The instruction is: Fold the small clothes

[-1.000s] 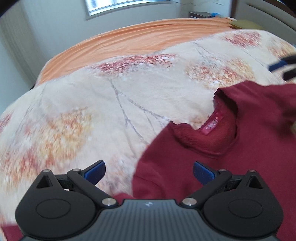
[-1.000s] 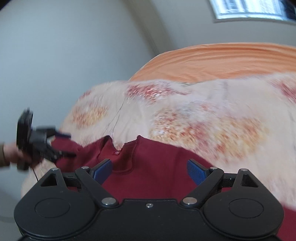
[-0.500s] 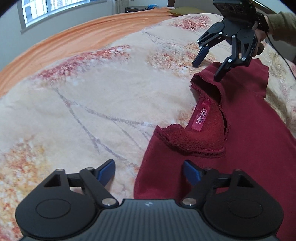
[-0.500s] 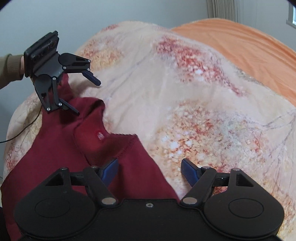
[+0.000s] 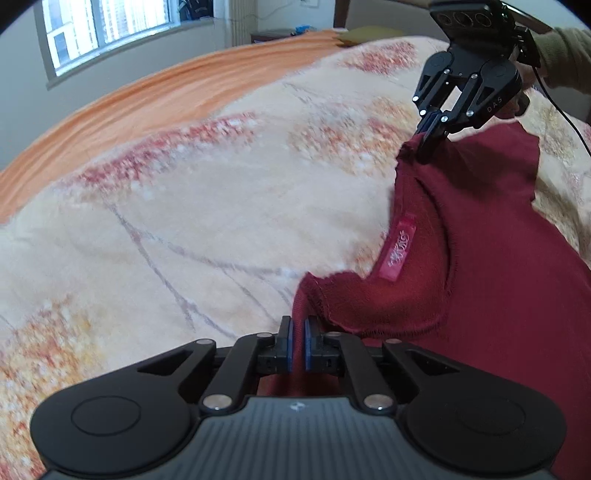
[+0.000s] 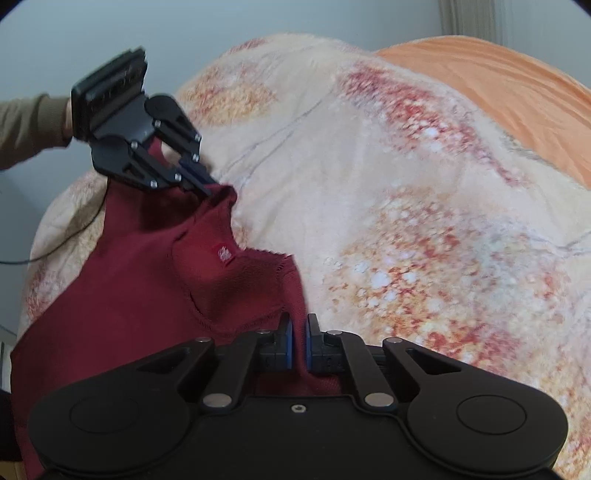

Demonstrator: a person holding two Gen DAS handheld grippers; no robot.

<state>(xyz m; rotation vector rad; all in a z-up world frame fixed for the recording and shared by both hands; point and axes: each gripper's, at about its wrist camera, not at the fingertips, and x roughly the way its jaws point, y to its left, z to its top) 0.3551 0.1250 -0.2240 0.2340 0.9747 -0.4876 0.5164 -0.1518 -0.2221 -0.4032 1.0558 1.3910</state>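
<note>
Dark red knit sweater point(image 5: 491, 280) lies on a floral fleece blanket point(image 5: 177, 206) spread over the bed, neck opening up, neck label point(image 5: 400, 248) showing. Orange bedsheet point(image 5: 155, 96) is beyond the blanket at 11–12 o'clock in the left wrist view; window point(image 5: 110, 26) behind it.

Left gripper point(image 5: 297, 341): blue pads pressed together, pinching the sweater's shoulder edge right at the near corner of the neckline. In the right wrist view the same gripper point(image 6: 201, 181) sits at 10 o'clock, nipping the far shoulder point.

Right gripper point(image 6: 298, 341): jaws closed on the other shoulder edge, fabric running down between the pads. From the left wrist view it point(image 5: 430, 138) shows at 1 o'clock, fingers clamped on the far shoulder tip, person's sleeve behind it.

Key relation: each gripper holds one shoulder, collar between them. The shoulder line runs from 6 to 1 o'clock in the left view, from 6 to 10 o'clock in the right view. Sweater body extends away from that line toward 3–5 o'clock in the left view and 7–9 o'clock in the right view; hem out of frame. Neither hand is nearer, both are already on the cloth.

Judgement: grasp done, fold step not yet made. Next move likely needs both shoulders carried together, keeping the span taut so the collar doesn't sag. Risk: the thin edge pinch slipping on loose knit.
</note>
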